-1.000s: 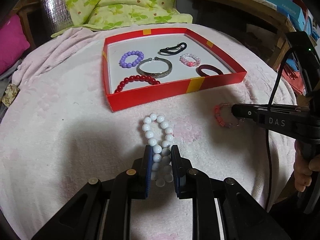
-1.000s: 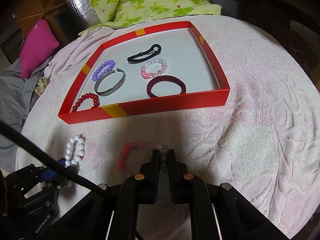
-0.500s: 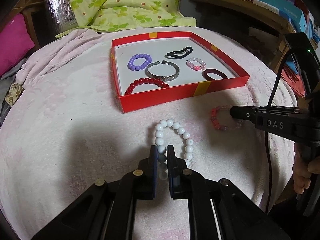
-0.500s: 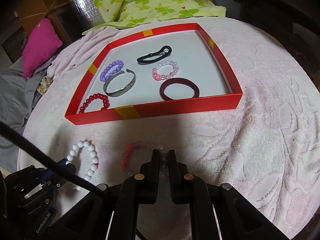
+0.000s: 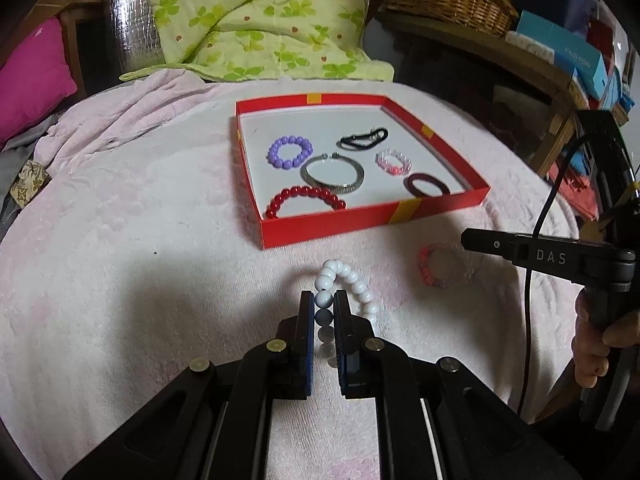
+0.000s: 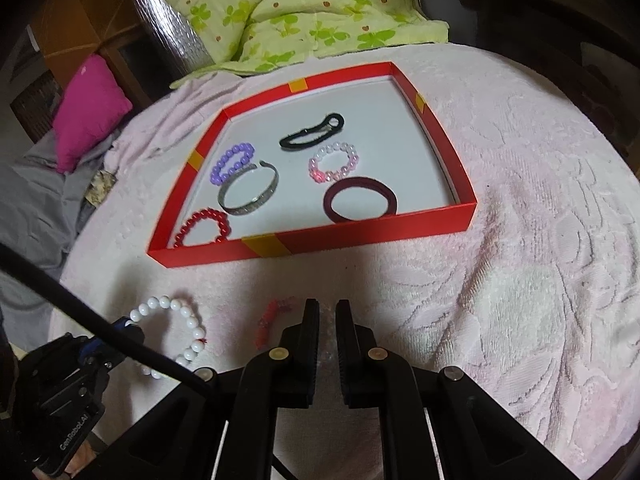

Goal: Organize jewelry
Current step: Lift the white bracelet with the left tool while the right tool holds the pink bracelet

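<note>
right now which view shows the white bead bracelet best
The right wrist view: the white bead bracelet shows as an open loop on the cloth, partly crossed by a cable. In the left wrist view the left gripper is shut on it, hiding some beads.

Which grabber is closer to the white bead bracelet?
Left. The left gripper is pinching the white bead bracelet between its fingers. The right gripper sits off to the side, closed on the pink-and-clear bracelet instead.

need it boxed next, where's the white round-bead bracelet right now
White round-bead bracelet: left wrist view centre, pinched by the left gripper, before the red cardboard tray.
</note>
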Motion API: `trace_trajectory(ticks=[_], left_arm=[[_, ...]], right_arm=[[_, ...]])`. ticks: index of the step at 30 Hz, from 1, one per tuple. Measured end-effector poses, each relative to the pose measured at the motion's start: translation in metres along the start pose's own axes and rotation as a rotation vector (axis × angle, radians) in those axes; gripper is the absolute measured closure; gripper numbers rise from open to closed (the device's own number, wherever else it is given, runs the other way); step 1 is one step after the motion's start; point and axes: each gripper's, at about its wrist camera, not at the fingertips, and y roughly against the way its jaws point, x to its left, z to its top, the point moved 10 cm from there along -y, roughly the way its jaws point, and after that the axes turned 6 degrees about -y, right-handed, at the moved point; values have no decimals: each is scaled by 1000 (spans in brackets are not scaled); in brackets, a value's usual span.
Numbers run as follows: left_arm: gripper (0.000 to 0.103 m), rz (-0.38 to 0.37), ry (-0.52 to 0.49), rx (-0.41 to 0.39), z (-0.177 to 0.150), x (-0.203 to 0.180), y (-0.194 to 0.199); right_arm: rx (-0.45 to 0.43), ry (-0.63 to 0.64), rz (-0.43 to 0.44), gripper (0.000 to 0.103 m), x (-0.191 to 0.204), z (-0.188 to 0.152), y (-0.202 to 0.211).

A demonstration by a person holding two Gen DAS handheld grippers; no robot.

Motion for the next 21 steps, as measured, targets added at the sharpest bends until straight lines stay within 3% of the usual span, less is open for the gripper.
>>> trace_trajectory(ticks=[10,21], left_arm=[[93,-3,18,-48,5,15,13],[93,1,21,-73,6,20,24]], right_arm=[[3,-83,91,94,-9,6,8],[22,-26,20,93,-5,2,-4]])
